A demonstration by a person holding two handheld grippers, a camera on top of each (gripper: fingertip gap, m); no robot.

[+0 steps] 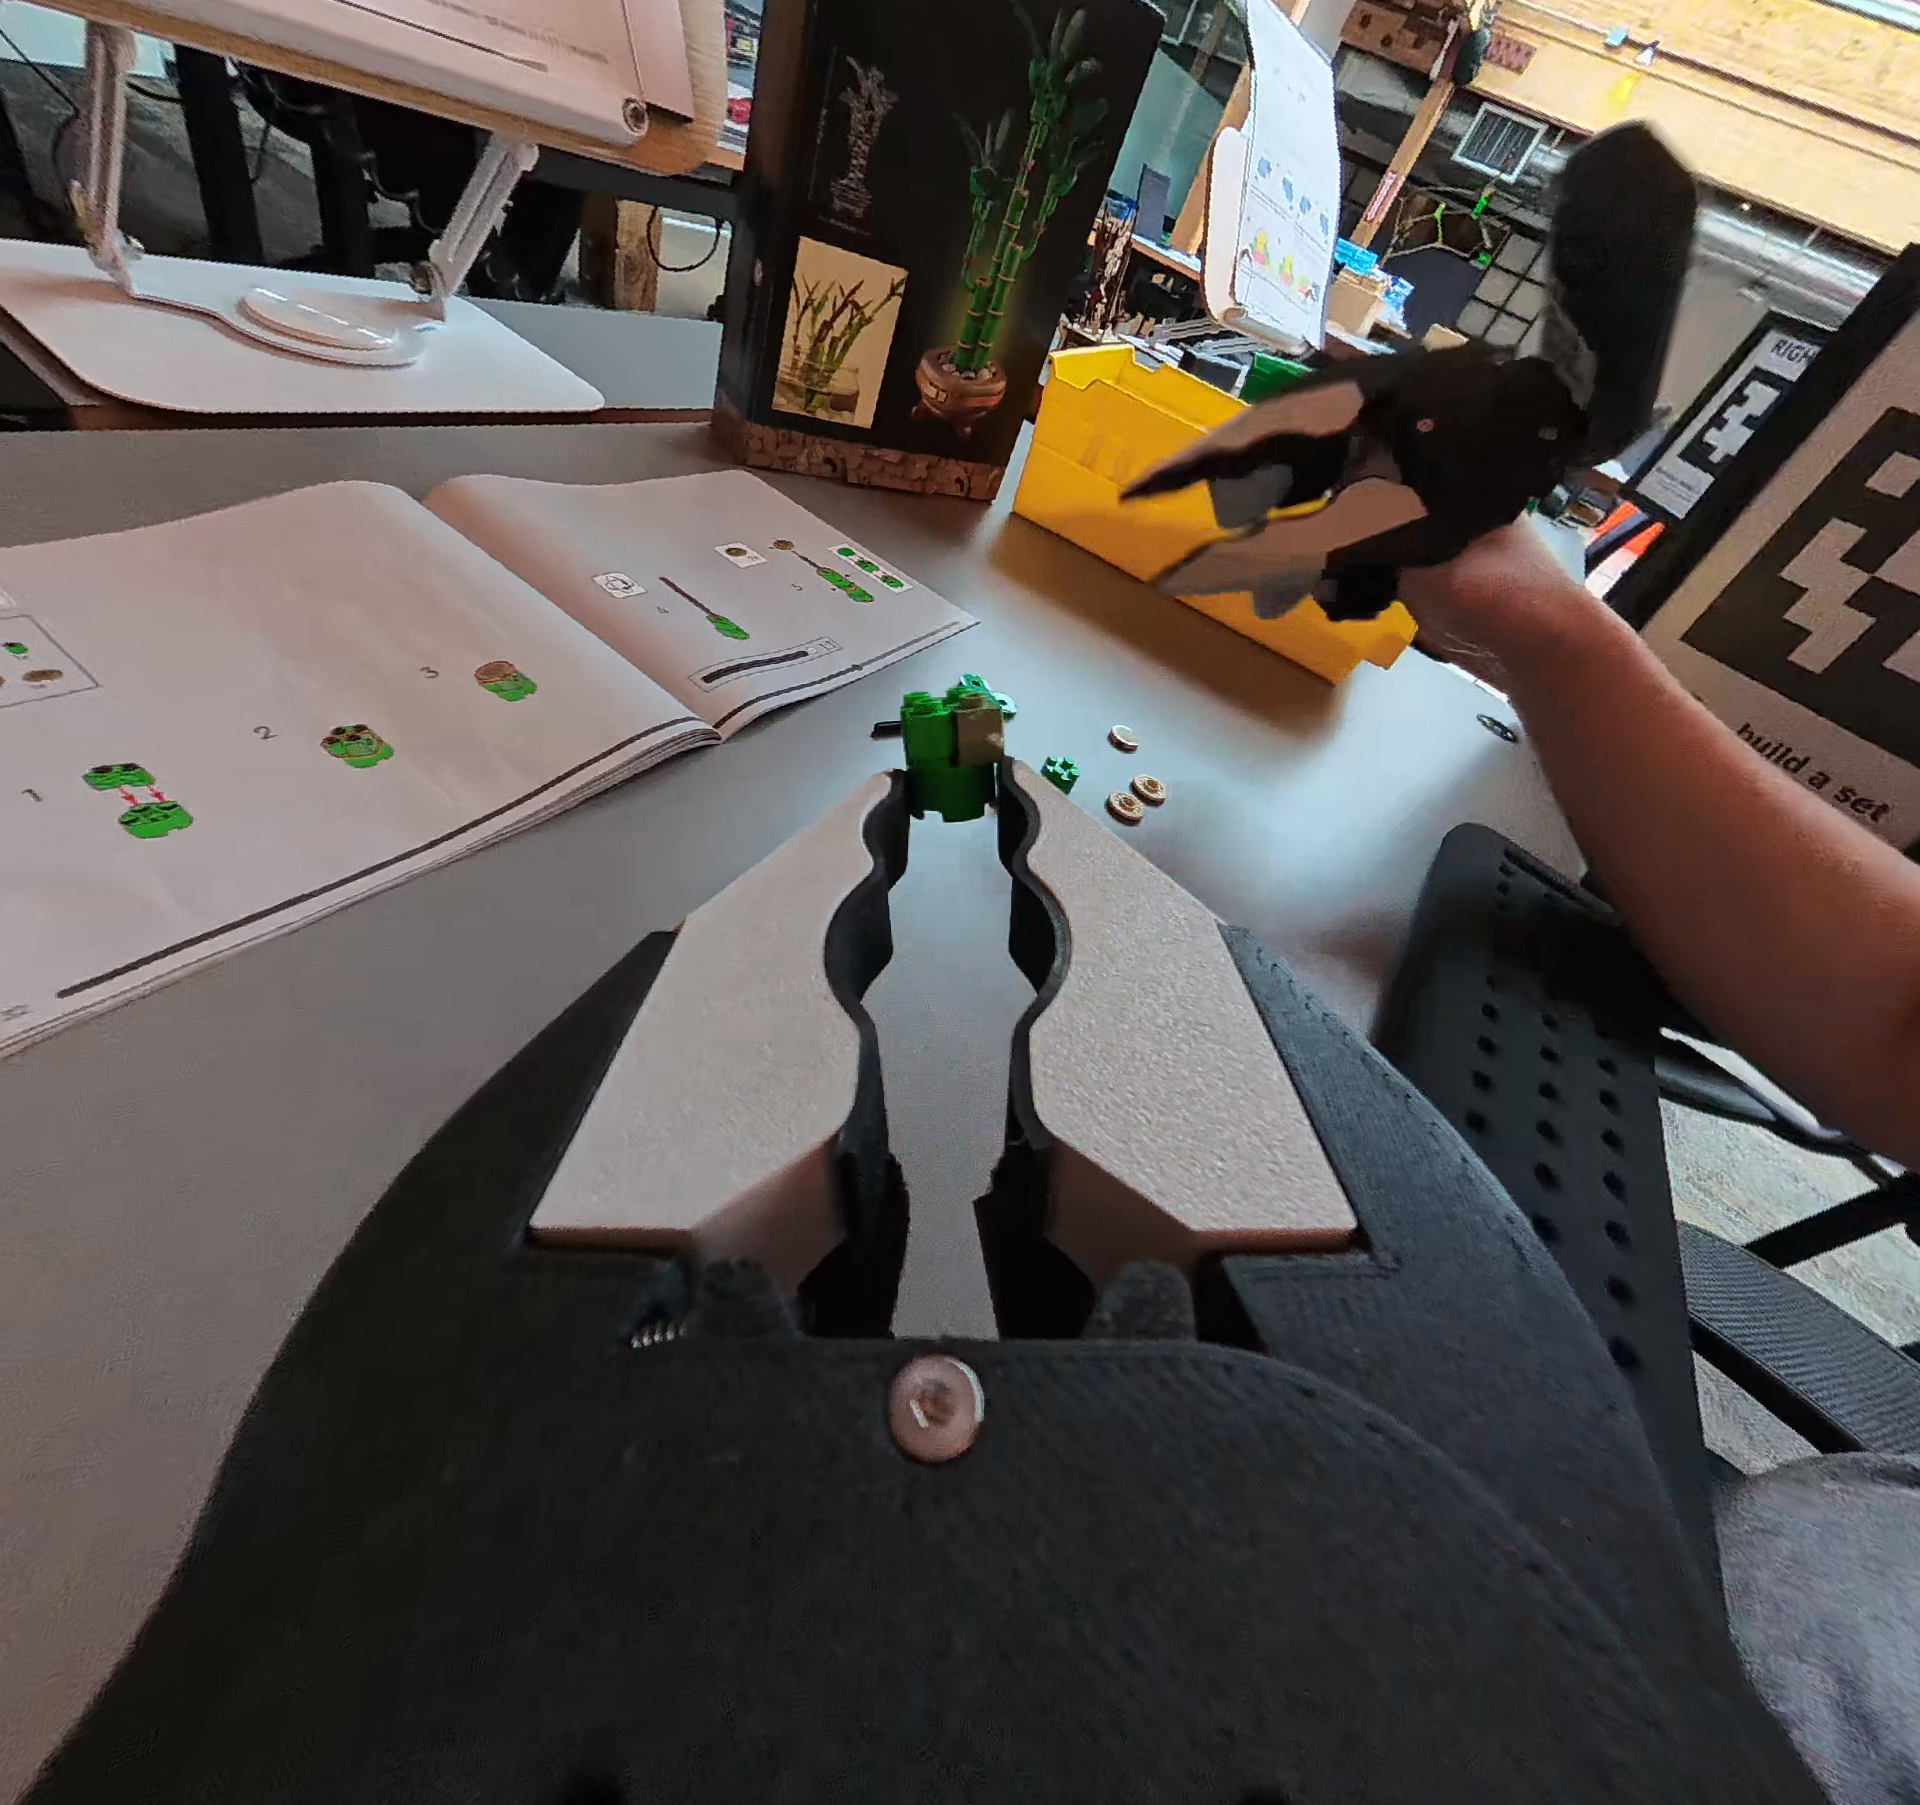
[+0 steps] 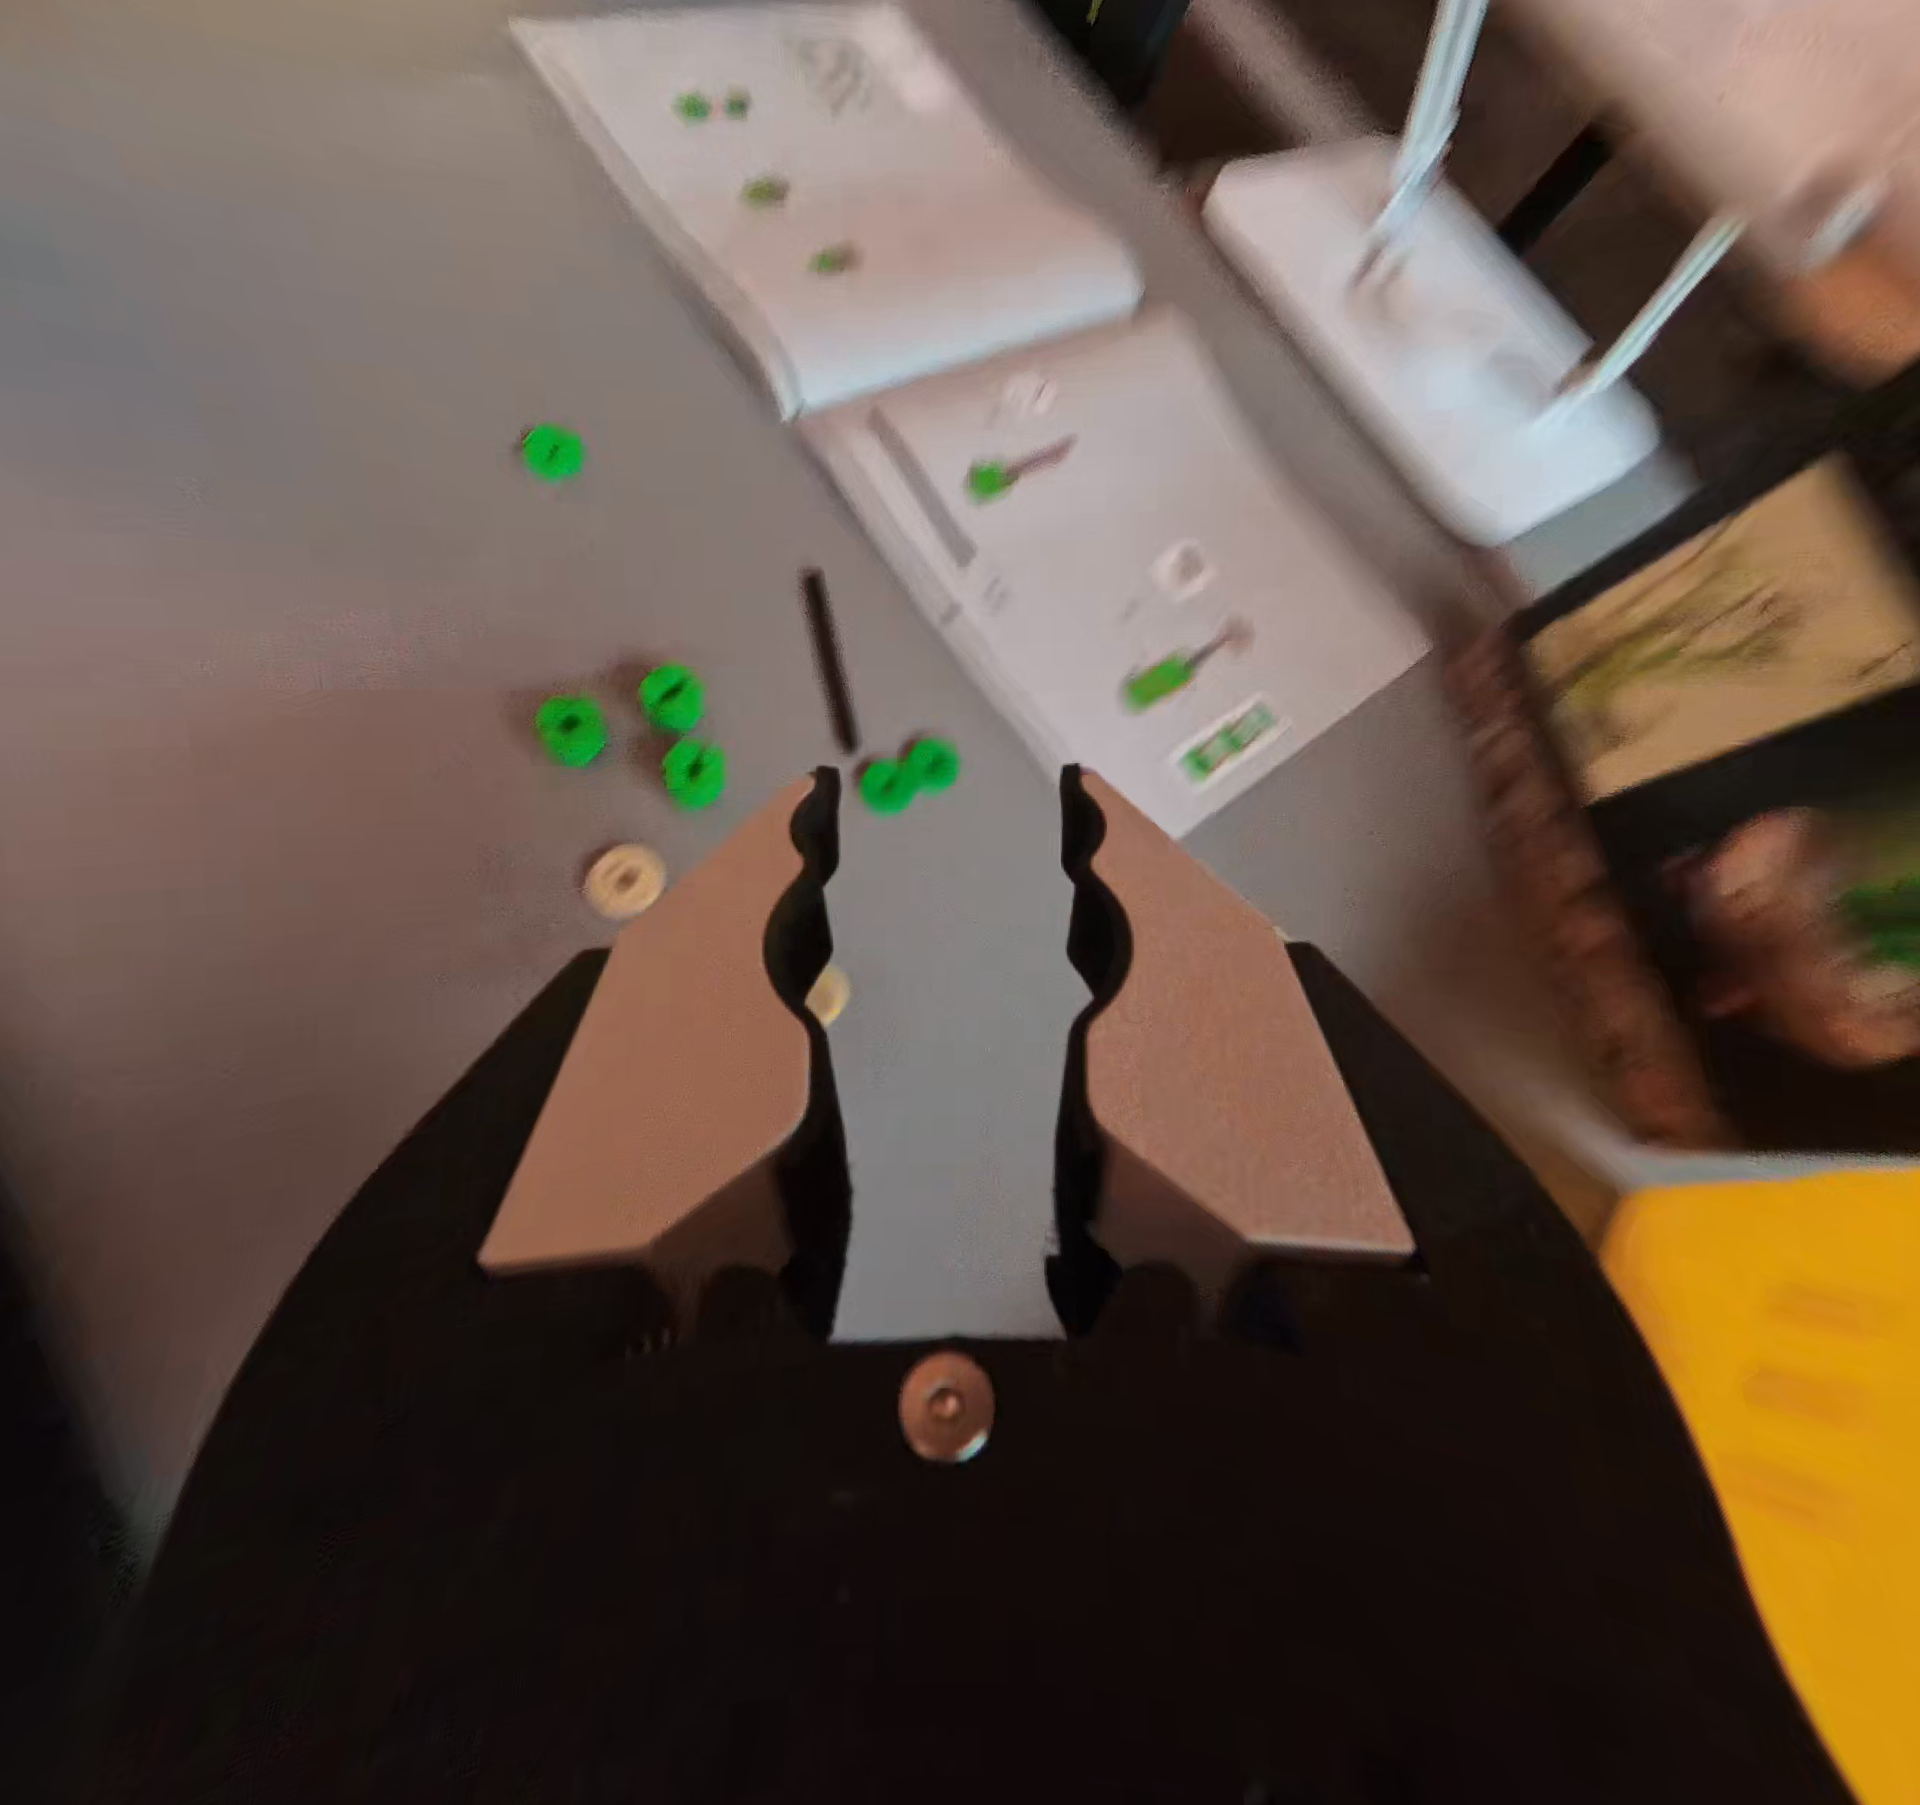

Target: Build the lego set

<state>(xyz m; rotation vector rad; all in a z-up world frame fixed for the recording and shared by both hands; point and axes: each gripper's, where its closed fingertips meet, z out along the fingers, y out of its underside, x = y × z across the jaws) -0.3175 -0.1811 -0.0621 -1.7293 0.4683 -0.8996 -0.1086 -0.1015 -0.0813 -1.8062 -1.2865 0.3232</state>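
closest to the lens, the left gripper [image 1: 948,789] fills the lower half of its own view, its 2 tan fingers [image 1: 748,1007] pinching a small green stack [image 1: 948,753] of bricks with one olive-tan piece on its side. that stack is held just above the grey table [image 1: 312,1184], upright at the very tips.

behind it lies the open instruction booklet [image 1: 343,675], to the left of the held stack, and the dark product box [image 1: 935,197] stands past the booklet's far edge. a yellow bin [image 1: 1101,477] sits to the right of the box. the right gripper [image 1: 1236,529] hangs in the air in front of that bin, well apart from the stack, carried by a bare hand [image 1: 1475,602].

in the right wrist view, which is blurred, the right gripper [image 2: 940,789] has its jaws spread with nothing between them. about 6 loose green round pieces [image 2: 675,701] lie on the table ahead and to its left, and a thin black axle [image 2: 828,659] lies almost straight ahead, its long axis running nearly in line with the fingers. 2 pale round tiles [image 2: 620,880] sit nearest the left finger.

my guess is the empty right claw is the one to fetch the next piece; the green pair [image 2: 906,775] just off its tips is nearest.
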